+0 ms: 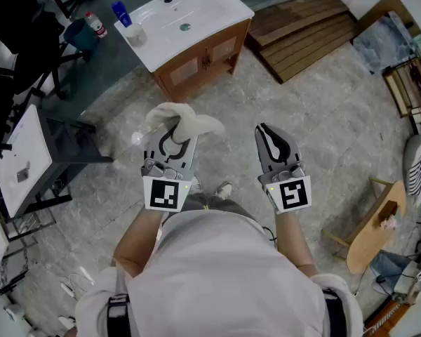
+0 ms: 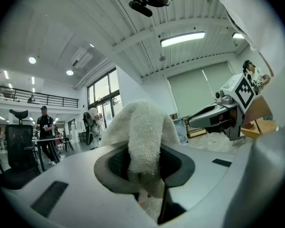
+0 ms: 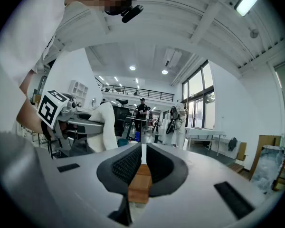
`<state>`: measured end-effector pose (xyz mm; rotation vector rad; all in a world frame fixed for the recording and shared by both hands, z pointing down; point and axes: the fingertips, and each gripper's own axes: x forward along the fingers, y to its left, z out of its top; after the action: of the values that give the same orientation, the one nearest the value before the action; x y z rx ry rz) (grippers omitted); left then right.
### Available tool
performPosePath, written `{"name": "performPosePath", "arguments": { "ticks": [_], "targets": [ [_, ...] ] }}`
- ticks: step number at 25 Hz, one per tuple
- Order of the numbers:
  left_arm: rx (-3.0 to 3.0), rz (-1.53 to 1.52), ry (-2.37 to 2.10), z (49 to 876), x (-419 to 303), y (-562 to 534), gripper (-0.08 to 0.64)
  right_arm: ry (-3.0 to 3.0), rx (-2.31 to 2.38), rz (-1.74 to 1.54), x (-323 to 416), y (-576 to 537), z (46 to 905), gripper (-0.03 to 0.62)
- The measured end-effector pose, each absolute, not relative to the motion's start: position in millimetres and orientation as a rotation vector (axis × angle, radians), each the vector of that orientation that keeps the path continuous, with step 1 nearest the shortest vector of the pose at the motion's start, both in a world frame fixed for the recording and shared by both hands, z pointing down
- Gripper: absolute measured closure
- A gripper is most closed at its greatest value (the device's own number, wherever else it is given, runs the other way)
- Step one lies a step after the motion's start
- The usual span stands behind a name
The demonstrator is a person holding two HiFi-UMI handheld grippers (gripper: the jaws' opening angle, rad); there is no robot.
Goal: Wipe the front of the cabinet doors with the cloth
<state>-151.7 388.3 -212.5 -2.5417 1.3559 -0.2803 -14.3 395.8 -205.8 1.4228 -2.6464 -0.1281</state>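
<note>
White terry cloth point(image 1: 180, 120) sits bunched in the left hand-held gripper point(image 1: 170, 137), whose jaws are clenched on it. The left gripper view shows a fold of the fabric pinched between the two dark pads, with the rest flopping over the top. The right hand-held gripper point(image 1: 272, 141) carries nothing. Its own view shows the jaws closed to a thin slit, with only a strip of brown wood visible through the gap, most likely the cabinet far ahead.

The cabinet point(image 1: 198, 63) is a wooden vanity under a white basin top point(image 1: 196, 12). It stands on the marbled floor point(image 1: 323, 132), well apart from both grippers. Its two doors point(image 1: 207, 56) face the person and are shut. The cloth touches neither door; it is held in the air in front of the person's body, between the person and the cabinet.

Judging from this, only the preparation is done: the cloth is in a firm grip and the person faces the right way. No wiping contact is visible. The doors are too small in the head view to tell whether any part of them is damp or clean, so I would count the whole wipe as outstanding. What is left is to close the gap, bring the cloth down to door height, press it flat against the wood, and pass it over both door fronts.
</note>
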Motion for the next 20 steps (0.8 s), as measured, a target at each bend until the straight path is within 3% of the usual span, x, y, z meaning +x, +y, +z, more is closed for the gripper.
{"name": "performPosePath", "arguments": {
  "ticks": [20],
  "targets": [
    [-2.485, -0.245, 1.566, -209.5, -134.7, 416.1, 0.447, -2.725, 1.306, -0.111, 15.1, 423.2, -196.7, 0.535]
  ]
}}
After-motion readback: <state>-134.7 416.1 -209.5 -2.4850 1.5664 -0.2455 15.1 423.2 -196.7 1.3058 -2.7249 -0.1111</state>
